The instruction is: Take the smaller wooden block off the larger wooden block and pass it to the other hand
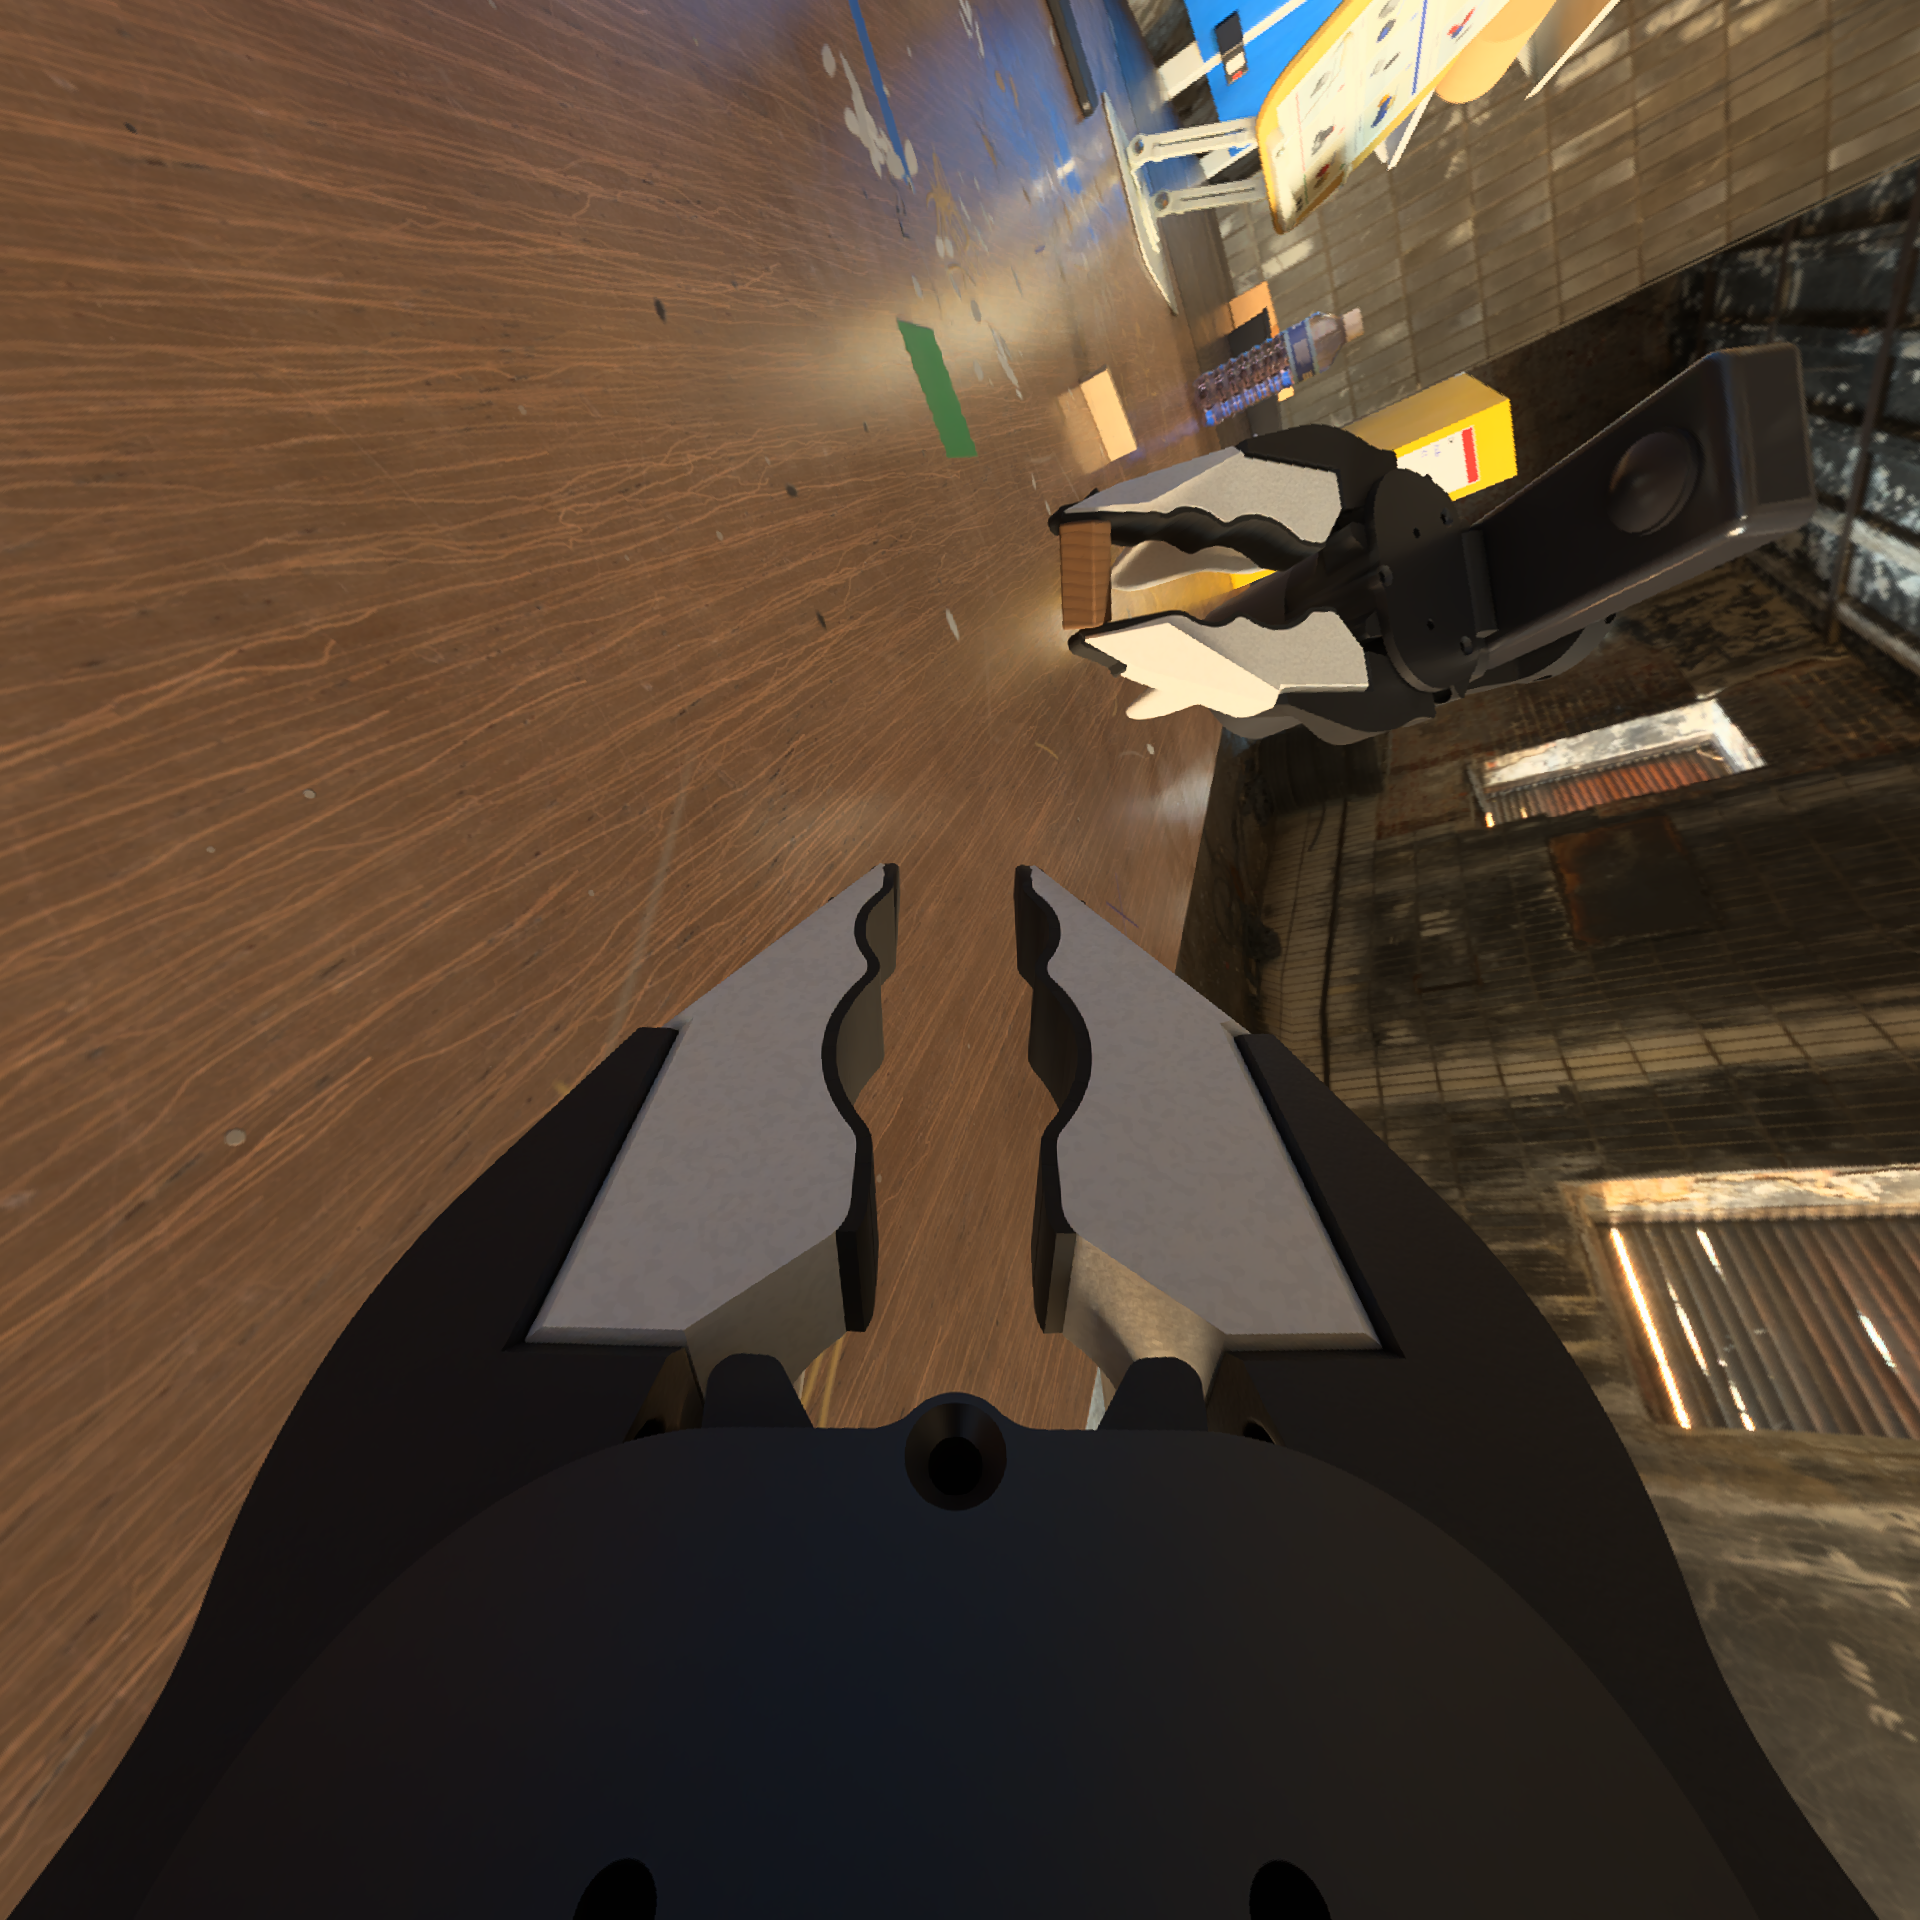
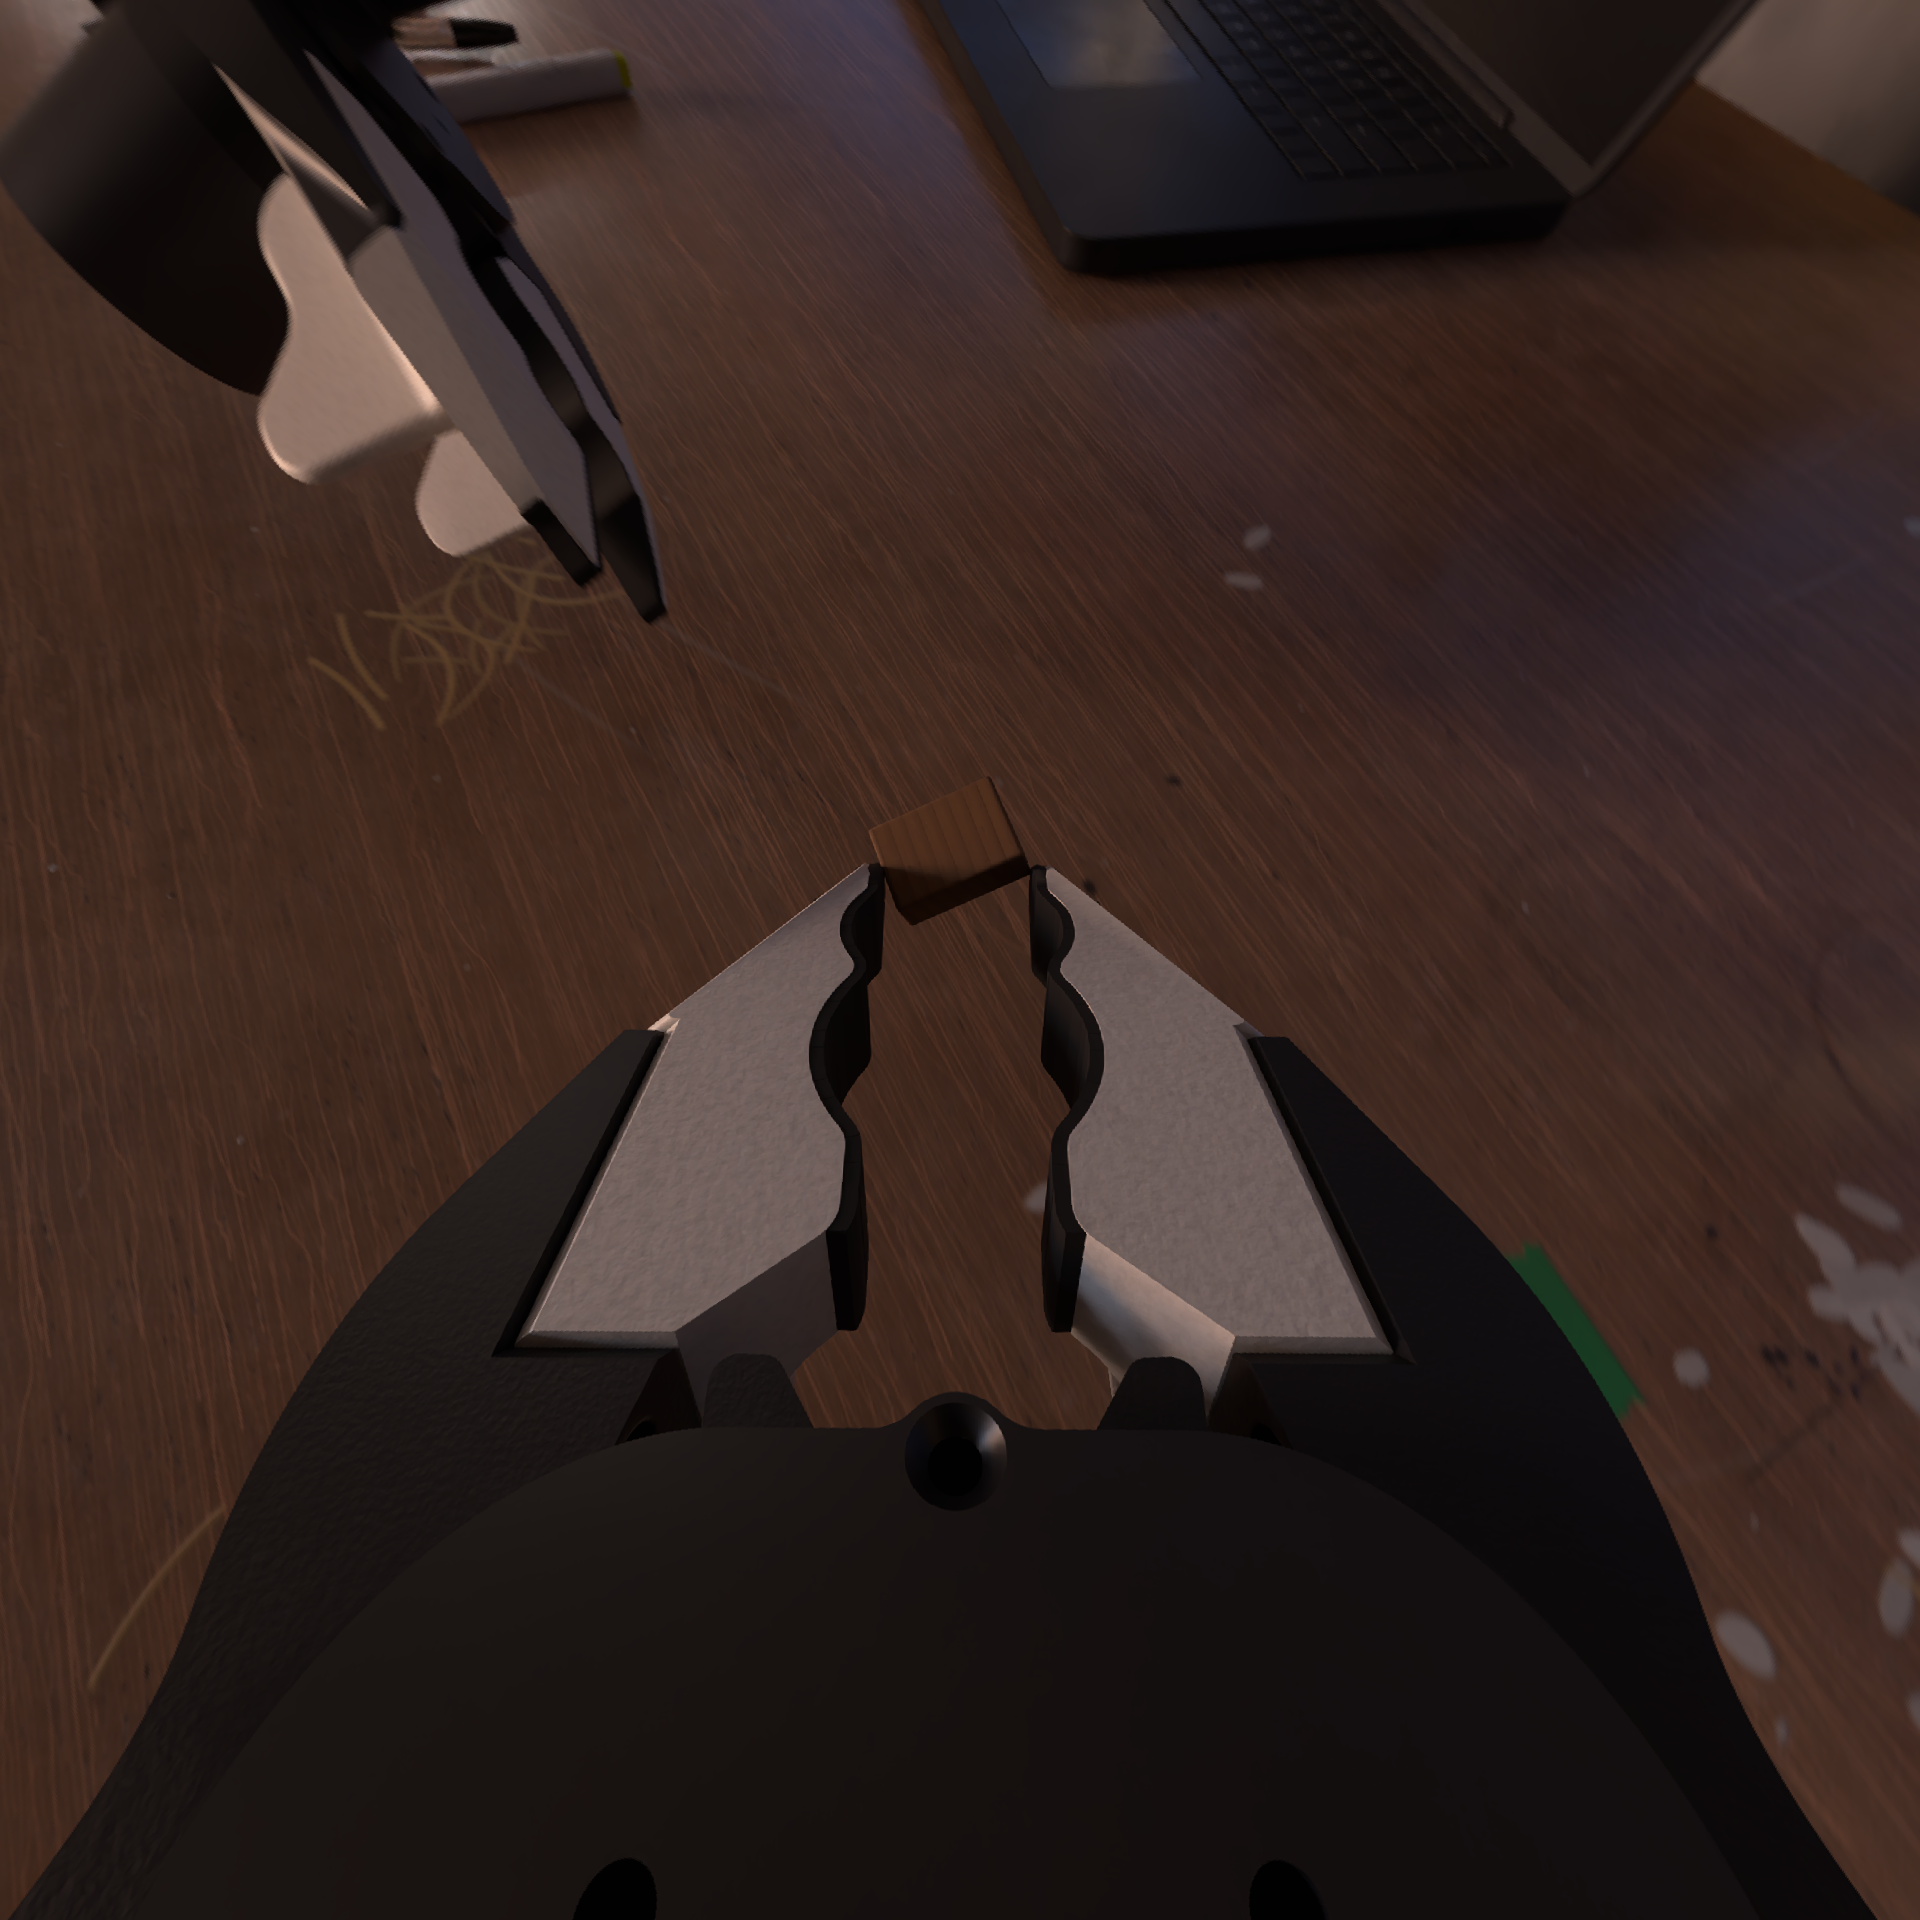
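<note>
My right gripper (image 2: 954, 883) is shut on the smaller wooden block (image 2: 951, 852), pinching it at the fingertips above the table. In the left wrist view the right gripper (image 1: 1075, 582) holds this block (image 1: 1086, 571) up and to the right of my left gripper (image 1: 956, 883). The left gripper is open with a narrow gap and empty, some way short of the block. It also shows in the right wrist view (image 2: 613, 582) at the upper left, fingers pointing down. The larger wooden block (image 1: 1096, 416) rests on the wooden table (image 1: 416, 623) beyond the right gripper.
A green tape strip (image 1: 935, 384), a water bottle (image 1: 1268, 358) and a yellow box (image 1: 1455, 436) lie near the larger block. A dark laptop (image 2: 1247, 125) sits at the far right and markers (image 2: 540, 83) at the far left. The table edge (image 1: 1205, 831) runs right of the left gripper.
</note>
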{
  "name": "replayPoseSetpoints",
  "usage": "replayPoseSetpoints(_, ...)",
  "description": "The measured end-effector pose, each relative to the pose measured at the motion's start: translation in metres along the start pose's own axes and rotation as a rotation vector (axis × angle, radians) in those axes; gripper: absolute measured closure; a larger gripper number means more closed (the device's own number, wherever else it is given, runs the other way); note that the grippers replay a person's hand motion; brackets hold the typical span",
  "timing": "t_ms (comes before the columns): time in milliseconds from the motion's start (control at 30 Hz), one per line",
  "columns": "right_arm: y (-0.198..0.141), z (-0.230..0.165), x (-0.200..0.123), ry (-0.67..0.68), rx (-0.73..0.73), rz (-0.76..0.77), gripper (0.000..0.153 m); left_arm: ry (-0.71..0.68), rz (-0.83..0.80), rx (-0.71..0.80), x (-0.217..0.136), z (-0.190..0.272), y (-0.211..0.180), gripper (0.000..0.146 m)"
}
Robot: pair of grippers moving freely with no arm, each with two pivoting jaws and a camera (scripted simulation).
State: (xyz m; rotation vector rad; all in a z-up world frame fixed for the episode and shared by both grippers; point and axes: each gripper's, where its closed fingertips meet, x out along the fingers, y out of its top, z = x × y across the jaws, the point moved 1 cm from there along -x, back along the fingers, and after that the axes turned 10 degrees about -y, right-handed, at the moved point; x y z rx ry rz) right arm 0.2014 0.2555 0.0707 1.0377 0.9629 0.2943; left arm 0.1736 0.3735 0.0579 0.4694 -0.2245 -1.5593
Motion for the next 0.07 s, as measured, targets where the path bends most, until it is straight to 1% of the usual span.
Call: replayPoseSetpoints(67, -0.0105, 0.0064, -0.0041, -0.014, 0.025, -0.021, 0.125, 0.014, 0.0, 0.006, 0.0009, -0.0007, -0.0003, 0.124)
